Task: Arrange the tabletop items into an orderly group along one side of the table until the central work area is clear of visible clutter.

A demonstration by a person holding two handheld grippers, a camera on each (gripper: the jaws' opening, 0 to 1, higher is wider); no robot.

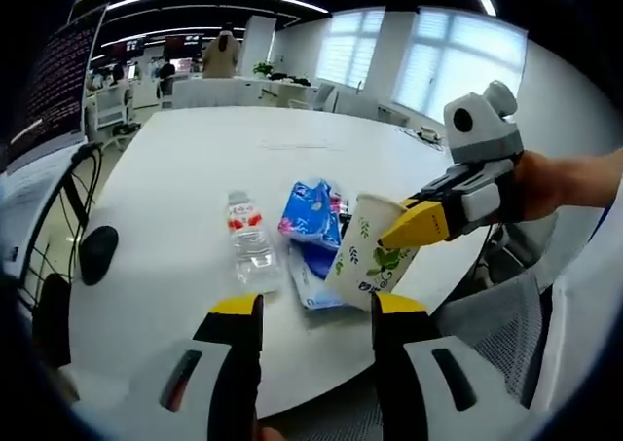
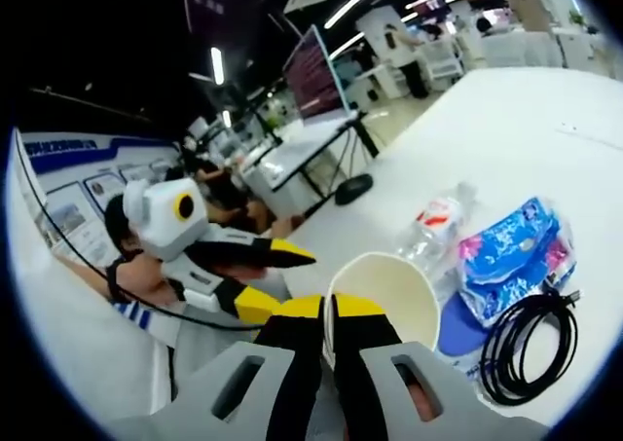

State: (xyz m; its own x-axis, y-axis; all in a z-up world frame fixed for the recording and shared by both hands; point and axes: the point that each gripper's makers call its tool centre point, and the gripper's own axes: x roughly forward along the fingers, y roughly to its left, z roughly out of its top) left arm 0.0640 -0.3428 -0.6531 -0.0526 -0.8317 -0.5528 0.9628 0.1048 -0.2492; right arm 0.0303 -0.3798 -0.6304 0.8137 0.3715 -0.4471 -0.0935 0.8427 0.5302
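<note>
Right gripper view: right hand-held gripper [image 2: 326,314] pinching paper cup [image 2: 384,290] rim; left hand-held gripper [image 1: 316,310] spread.

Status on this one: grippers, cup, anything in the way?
Right gripper shut on paper cup rim. Left gripper open, holding nothing. Water bottle and tissue pack alongside.

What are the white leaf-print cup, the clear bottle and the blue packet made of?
White leaf-print cup: likely matte paper, thin rolled rim, printed wall.
Clear bottle: transparent plastic, glossy, ribbed, table visible through it.
Blue packet: soft plastic film, shiny and crinkled; probably tissues.
</note>
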